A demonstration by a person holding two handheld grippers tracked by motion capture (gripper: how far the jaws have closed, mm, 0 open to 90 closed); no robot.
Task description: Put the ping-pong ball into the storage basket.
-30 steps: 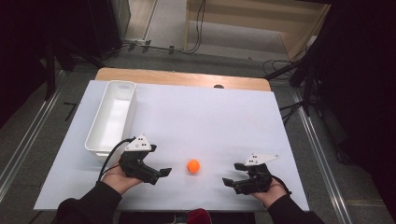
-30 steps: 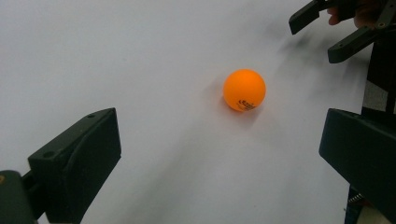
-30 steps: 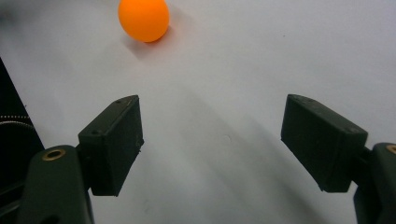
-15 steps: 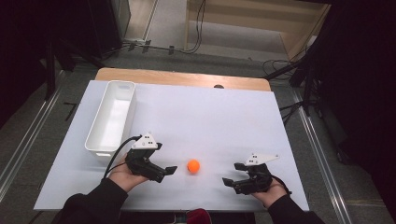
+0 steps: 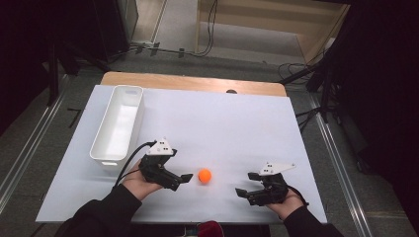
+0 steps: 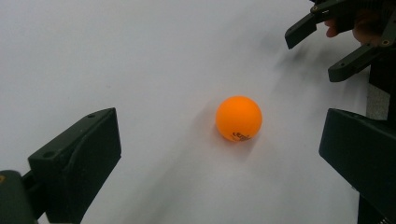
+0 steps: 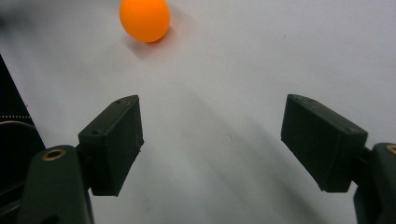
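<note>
A: How much room is there around the small orange plastic ball [image 5: 204,176]?

B: Plenty. It sits on the white table sheet [image 5: 222,123] toward the near edge, with bare surface on every side. The long white rectangular plastic bin [image 5: 118,123] lies well apart at the far left, its long axis running away from the person, close to the sheet's left edge. A strip of wooden tabletop [image 5: 192,81] shows past the far edge.

A: And the hands?

B: The left gripper [image 5: 185,177] comes in from the bottom left, held low over the sheet, its black jaws pointing right at the ball and standing just beside it. In the left gripper view the ball [image 6: 238,118] lies ahead between the two jaws, which are spread wide, touching neither. The right gripper [image 5: 247,185] rests low at the bottom right, pointing left toward the ball but apart from it; its jaws are also spread wide with nothing between them (the ball [image 7: 144,19] sits far ahead at the top of the right gripper view).

A: Does the ball point anywhere?

B: It is round, so no long axis; a small dark print faces the left gripper, low on its side.
</note>
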